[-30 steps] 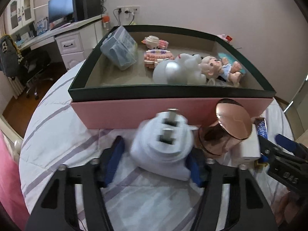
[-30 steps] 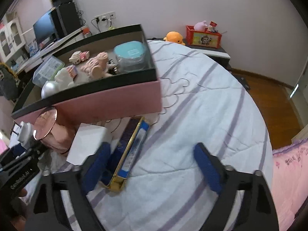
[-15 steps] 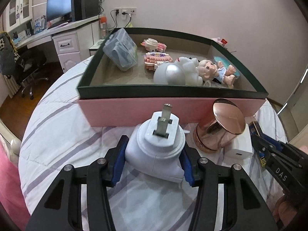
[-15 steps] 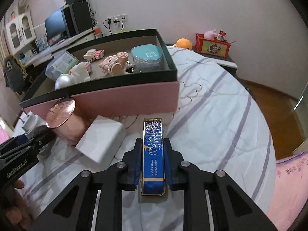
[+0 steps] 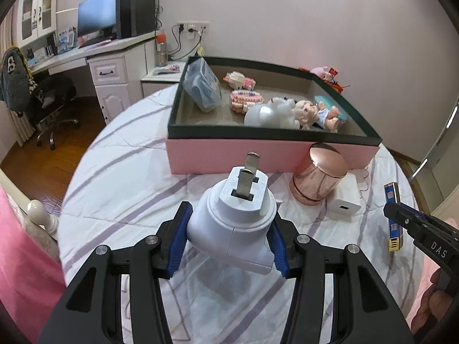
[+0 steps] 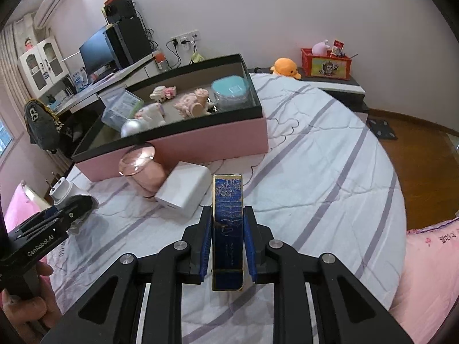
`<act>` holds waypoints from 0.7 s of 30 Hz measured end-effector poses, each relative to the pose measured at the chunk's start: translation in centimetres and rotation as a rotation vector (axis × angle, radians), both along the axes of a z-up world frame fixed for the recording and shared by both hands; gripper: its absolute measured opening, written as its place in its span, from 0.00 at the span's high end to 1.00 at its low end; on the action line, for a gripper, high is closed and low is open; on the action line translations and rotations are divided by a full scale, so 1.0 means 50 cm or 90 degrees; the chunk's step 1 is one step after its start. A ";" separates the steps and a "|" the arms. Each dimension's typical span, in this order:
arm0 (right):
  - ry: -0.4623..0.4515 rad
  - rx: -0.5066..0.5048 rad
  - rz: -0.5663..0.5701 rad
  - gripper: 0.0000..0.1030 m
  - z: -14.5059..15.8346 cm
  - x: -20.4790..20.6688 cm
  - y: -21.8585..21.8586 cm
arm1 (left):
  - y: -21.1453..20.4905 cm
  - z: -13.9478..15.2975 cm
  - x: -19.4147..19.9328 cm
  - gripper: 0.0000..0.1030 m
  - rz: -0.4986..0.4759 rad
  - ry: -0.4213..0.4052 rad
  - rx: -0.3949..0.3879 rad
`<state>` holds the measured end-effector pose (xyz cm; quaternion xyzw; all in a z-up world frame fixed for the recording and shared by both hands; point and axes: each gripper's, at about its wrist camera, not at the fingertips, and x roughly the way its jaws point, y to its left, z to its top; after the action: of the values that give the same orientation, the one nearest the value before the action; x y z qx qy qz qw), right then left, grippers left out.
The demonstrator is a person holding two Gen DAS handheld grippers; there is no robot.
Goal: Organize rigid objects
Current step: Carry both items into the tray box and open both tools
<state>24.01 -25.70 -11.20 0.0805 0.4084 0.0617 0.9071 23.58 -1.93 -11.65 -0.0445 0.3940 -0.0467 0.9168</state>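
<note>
My left gripper (image 5: 228, 229) is shut on a white plug adapter (image 5: 238, 218) with metal prongs and holds it above the striped cloth, short of the pink box (image 5: 258, 157). My right gripper (image 6: 228, 235) is shut on a flat blue-and-gold box (image 6: 228, 220), lifted off the cloth. The pink box with a dark rim (image 6: 200, 139) holds several toys, among them a doll (image 5: 315, 114), a silver ball (image 5: 262, 114) and a clear plastic case (image 5: 202, 87). The right gripper with the blue box also shows in the left wrist view (image 5: 394, 220).
A rose-gold canister (image 5: 318, 176) and a white charger block (image 5: 345, 199) stand against the box's front wall; both also show in the right wrist view, canister (image 6: 143, 169) and block (image 6: 183, 189). A desk with a monitor (image 5: 97, 23) stands behind. The round table drops off at its edges.
My right gripper closed on the blue box and lifted it. My left gripper closed on the plug adapter and raised it a little, drawing back from the pink box.
</note>
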 end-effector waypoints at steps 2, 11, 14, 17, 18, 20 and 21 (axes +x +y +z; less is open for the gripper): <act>-0.006 0.006 0.004 0.80 0.009 -0.007 0.002 | 0.005 0.012 -0.008 0.51 0.001 -0.008 -0.002; -0.061 0.021 0.029 0.80 0.077 -0.021 0.022 | 0.019 0.079 -0.020 0.51 0.001 -0.056 -0.005; -0.079 0.025 0.043 0.80 0.102 -0.012 0.034 | 0.018 0.107 -0.010 0.51 -0.002 -0.078 -0.002; -0.101 0.026 0.060 0.80 0.131 0.009 0.048 | 0.014 0.135 0.009 0.51 -0.007 -0.100 0.004; -0.109 0.027 0.066 0.80 0.142 0.018 0.053 | 0.012 0.145 0.018 0.51 -0.009 -0.107 0.006; -0.123 0.025 0.071 0.80 0.157 0.037 0.061 | 0.010 0.160 0.040 0.51 -0.011 -0.117 0.008; -0.129 0.025 0.074 0.80 0.165 0.052 0.064 | 0.009 0.167 0.052 0.51 -0.011 -0.121 0.009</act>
<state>26.60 -22.51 -2.95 0.0675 0.3176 0.1301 0.9368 26.18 -1.49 -3.31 -0.0298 0.3057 -0.0561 0.9500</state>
